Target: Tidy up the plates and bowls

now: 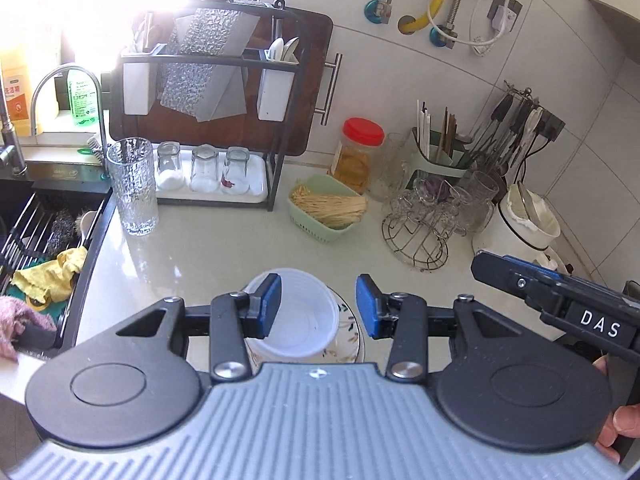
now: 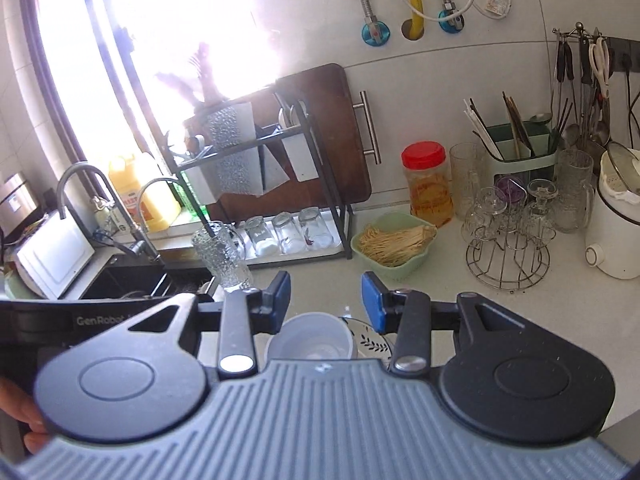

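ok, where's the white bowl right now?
The white bowl sits on the patterned plate on the counter, low centre in both wrist views, just below the open left gripper.

bowl (image 1: 298, 316) on plate (image 1: 348, 336) | basket (image 1: 326, 206) behind them | sink (image 1: 44, 232) left | glass rack (image 1: 420, 236) right

Right tool (image 2: 325, 298) hangs above the table (image 2: 440, 304), its 2 blue-padded fingers (image 2: 280, 294) apart with nothing between them. Below the gap: white bowl (image 2: 312, 340) sitting on a patterned plate (image 2: 374, 342), both partly hidden by the tool body. Beyond: green basket (image 2: 394, 246) of pale sticks, red-lidded jar (image 2: 428, 184), wire glass stand (image 2: 508, 244), white kettle (image 2: 616, 224). Textured tumbler (image 2: 222, 254) stands by the sink (image 2: 132, 280). Black rack (image 2: 272, 196) holds 3 upturned glasses (image 2: 288, 232). Part of the left tool (image 2: 80, 320) shows at the left edge. Window glare washes out the upper left.
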`<state>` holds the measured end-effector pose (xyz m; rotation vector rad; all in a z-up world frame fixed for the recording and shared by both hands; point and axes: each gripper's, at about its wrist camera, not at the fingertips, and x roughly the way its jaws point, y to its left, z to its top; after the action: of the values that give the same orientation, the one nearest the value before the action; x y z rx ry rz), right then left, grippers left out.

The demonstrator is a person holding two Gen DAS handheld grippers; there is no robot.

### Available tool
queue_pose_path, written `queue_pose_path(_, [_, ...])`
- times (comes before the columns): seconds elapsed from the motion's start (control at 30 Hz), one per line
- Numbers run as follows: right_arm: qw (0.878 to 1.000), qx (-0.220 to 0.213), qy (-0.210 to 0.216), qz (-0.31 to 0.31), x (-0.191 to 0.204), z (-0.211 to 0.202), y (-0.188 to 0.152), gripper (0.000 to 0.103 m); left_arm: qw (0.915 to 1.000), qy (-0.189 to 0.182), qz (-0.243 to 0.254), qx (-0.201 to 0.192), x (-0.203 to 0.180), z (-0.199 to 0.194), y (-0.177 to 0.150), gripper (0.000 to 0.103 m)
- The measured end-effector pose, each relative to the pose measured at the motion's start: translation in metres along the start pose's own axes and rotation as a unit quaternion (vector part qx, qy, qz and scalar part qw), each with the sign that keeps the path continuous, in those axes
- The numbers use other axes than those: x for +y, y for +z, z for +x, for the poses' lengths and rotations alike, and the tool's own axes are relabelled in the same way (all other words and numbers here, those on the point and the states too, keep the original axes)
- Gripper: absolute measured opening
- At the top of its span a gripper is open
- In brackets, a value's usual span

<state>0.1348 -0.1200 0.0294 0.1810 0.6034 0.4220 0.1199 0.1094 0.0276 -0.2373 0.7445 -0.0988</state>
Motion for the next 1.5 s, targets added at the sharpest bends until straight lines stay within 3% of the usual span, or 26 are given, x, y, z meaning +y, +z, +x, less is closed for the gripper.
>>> queue_pose_path(0.47, [1.000,-0.012,0.022,-0.017,0.004,-0.069,-0.043,0.043,0.9993,0.037,0.003,-0.003,-0.028,-0.072,-0.073,0.048])
queue_pose_path(0.73, [0.999,-0.012,0.028,-0.035,0.011,-0.108,-0.078,0.043,0.9985,0.053,-0.009,0.003,-0.039,-0.107,-0.130,0.050])
queue_pose_path(0.97, [0.999,-0.011,0.024,-0.037,0.010,-0.133,-0.111,0.043,0.9977,0.068,0.000,0.006,-0.045,-0.128,-0.172,0.063])
queue_pose_path(1.23, [0.999,0.000,0.022,-0.033,0.011,-0.147,-0.128,0.043,0.9967,0.080,0.015,-0.012,-0.046,-0.147,-0.184,0.063])
queue_pose_path(1.5, [1.000,-0.018,0.006,-0.018,0.015,-0.151,-0.131,0.043,0.9966,0.080,0.012,-0.019,-0.033,-0.151,-0.188,0.063])
